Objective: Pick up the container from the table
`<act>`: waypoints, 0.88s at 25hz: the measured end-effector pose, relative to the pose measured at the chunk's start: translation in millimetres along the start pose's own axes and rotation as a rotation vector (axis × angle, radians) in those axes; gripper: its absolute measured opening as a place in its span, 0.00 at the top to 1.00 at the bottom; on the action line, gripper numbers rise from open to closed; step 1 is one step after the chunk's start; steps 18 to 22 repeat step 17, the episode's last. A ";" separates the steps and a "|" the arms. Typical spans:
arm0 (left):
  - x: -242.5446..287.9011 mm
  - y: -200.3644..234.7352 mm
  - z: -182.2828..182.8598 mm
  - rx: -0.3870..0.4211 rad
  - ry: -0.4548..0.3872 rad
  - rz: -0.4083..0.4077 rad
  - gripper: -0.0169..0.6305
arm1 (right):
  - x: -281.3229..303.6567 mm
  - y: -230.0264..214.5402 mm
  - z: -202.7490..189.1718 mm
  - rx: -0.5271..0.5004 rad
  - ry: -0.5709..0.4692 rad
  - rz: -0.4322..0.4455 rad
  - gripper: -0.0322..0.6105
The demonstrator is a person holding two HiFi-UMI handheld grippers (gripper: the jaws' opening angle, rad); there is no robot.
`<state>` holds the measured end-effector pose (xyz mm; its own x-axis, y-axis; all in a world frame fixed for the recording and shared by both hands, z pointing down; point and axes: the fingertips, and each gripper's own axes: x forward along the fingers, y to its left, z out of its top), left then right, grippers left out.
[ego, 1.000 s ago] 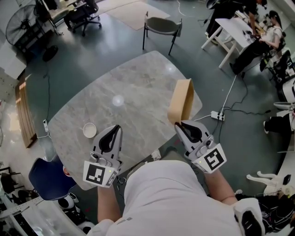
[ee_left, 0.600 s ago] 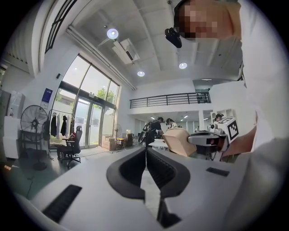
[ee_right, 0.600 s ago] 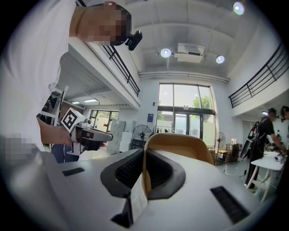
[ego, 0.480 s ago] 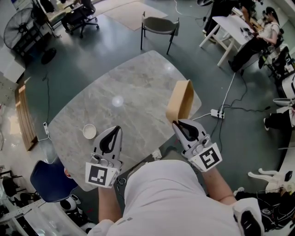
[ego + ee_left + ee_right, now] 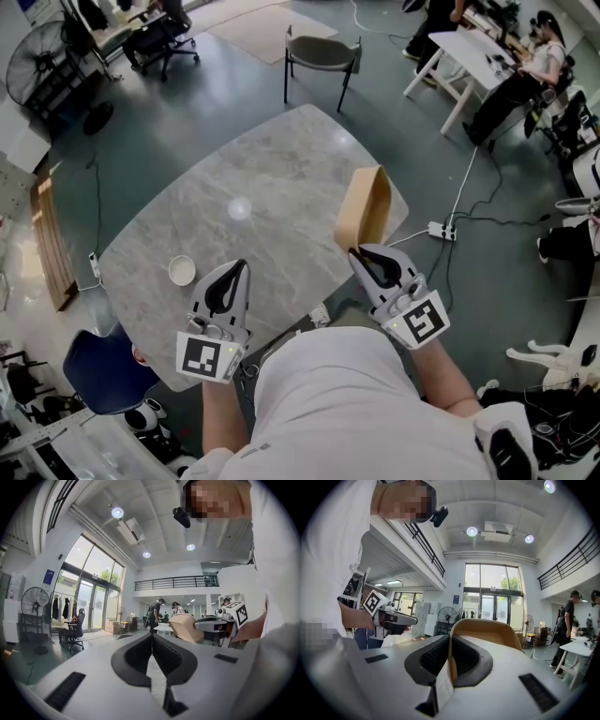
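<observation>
The container point(image 5: 364, 207) is a tan, open-topped box, lifted off the marble table point(image 5: 253, 178) at its right edge. My right gripper point(image 5: 359, 254) is shut on the container's near wall; in the right gripper view the tan wall point(image 5: 451, 660) stands pinched between the jaws and the rim point(image 5: 487, 626) arches beyond. My left gripper point(image 5: 232, 271) hovers over the table's near edge, shut with nothing in it. In the left gripper view the jaws meet point(image 5: 152, 649), and the container point(image 5: 183, 626) shows to the right.
A small white cup point(image 5: 182, 271) stands on the table left of the left gripper. A grey chair point(image 5: 322, 52) stands beyond the table's far corner. A blue stool point(image 5: 101, 367) sits near left. A power strip point(image 5: 441, 231) and cables lie on the floor at right.
The container in my right gripper has risen and tipped a little more upright, shifting slightly left. The left gripper has hardly moved.
</observation>
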<state>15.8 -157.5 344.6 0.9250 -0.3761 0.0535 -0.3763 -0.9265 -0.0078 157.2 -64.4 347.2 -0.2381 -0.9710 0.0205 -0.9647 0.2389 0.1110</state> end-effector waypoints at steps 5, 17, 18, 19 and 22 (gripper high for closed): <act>-1.0 -2.0 -2.1 -0.004 0.002 0.001 0.97 | -1.4 -0.2 -1.2 0.005 0.003 -0.001 0.91; -6.5 -8.1 -7.9 -0.014 0.020 0.013 0.97 | -4.8 2.0 -6.5 0.004 0.016 0.016 0.91; -6.5 -8.1 -7.9 -0.014 0.020 0.013 0.97 | -4.8 2.0 -6.5 0.004 0.016 0.016 0.91; -6.5 -8.1 -7.9 -0.014 0.020 0.013 0.97 | -4.8 2.0 -6.5 0.004 0.016 0.016 0.91; -6.5 -8.1 -7.9 -0.014 0.020 0.013 0.97 | -4.8 2.0 -6.5 0.004 0.016 0.016 0.91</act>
